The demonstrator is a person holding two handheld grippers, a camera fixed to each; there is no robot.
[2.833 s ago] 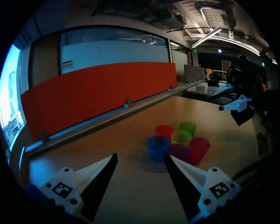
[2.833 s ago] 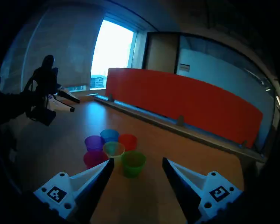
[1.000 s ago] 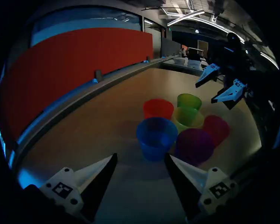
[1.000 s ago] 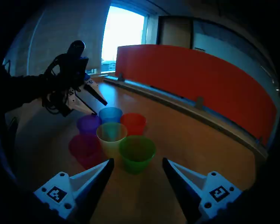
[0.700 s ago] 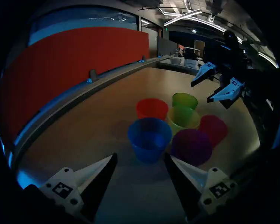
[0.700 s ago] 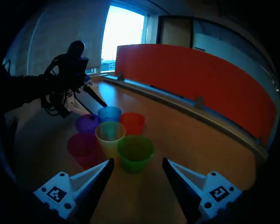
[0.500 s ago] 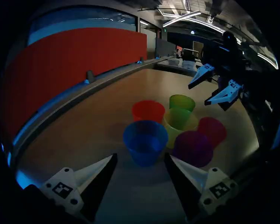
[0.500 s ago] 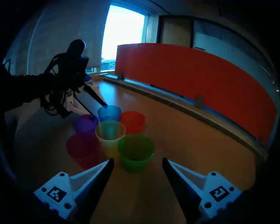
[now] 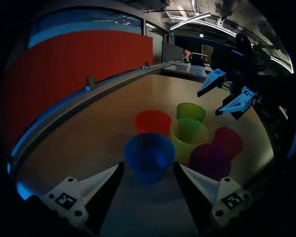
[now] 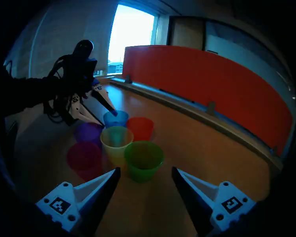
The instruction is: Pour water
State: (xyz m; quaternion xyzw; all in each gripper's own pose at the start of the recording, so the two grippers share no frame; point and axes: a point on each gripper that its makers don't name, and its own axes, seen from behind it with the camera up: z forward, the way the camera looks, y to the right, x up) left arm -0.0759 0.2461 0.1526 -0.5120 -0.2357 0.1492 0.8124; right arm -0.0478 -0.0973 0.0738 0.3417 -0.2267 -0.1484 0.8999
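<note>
left gripper (image 9: 148, 165) stands closer to the cup cluster than 2.8 s ago. blue cup (image 9: 148, 156) now appears larger and lower, between its spread fingertips. right gripper (image 10: 146, 169) has also closed in; green cup (image 10: 144, 157) now lies just ahead of its tips.

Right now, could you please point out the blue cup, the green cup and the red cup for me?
blue cup (image 9: 148, 168), left gripper view, on its front wall.
green cup (image 10: 143, 172), right gripper view, on its front wall.
red cup (image 9: 152, 128), left gripper view, on its near wall.
</note>
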